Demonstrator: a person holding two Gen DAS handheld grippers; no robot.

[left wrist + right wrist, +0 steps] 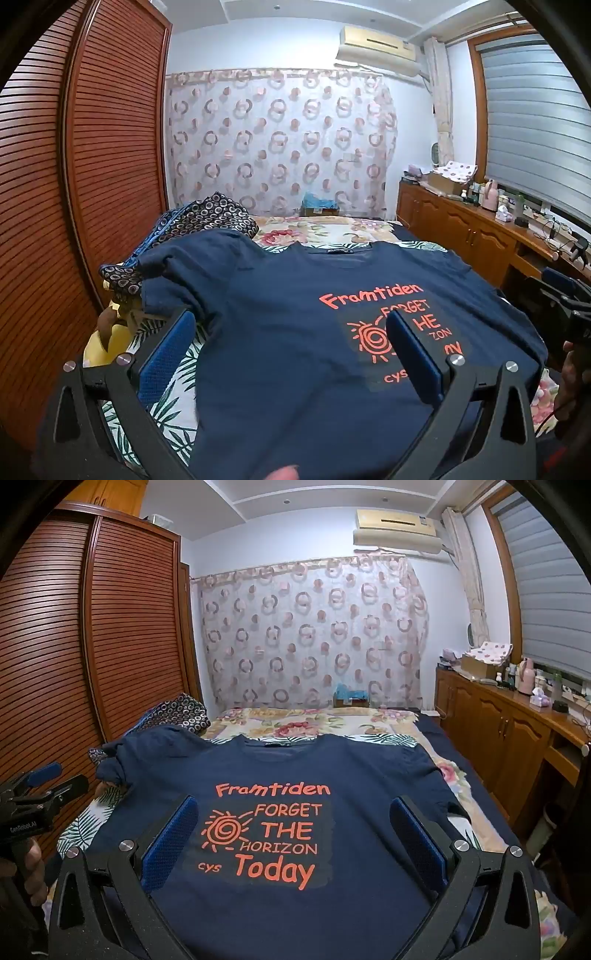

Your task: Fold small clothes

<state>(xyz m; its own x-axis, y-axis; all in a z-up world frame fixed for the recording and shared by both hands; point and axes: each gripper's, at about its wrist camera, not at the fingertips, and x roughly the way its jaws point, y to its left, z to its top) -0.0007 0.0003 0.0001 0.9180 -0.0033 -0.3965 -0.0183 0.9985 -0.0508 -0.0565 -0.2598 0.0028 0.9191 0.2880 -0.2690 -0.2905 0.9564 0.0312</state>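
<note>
A navy T-shirt [295, 295] [288, 771] with orange lettering lies face up and spread on the bed, collar at the far end. Its left sleeve [173, 266] is bunched up. My left gripper [290, 317] hovers open above the shirt's left half, nothing between its blue pads. My right gripper [293, 805] is open too, wide above the printed chest, holding nothing. The left gripper [44, 775] also shows at the left edge of the right wrist view, with a hand [31, 867] on its handle.
The bed [332, 720] has a floral and leaf-print cover. A dark ring-patterned cloth [207, 218] is heaped at the far left by the slatted wooden wardrobe [74, 166]. A wooden cabinet [509, 720] with bottles and boxes runs along the right. A patterned curtain [314, 635] hangs behind.
</note>
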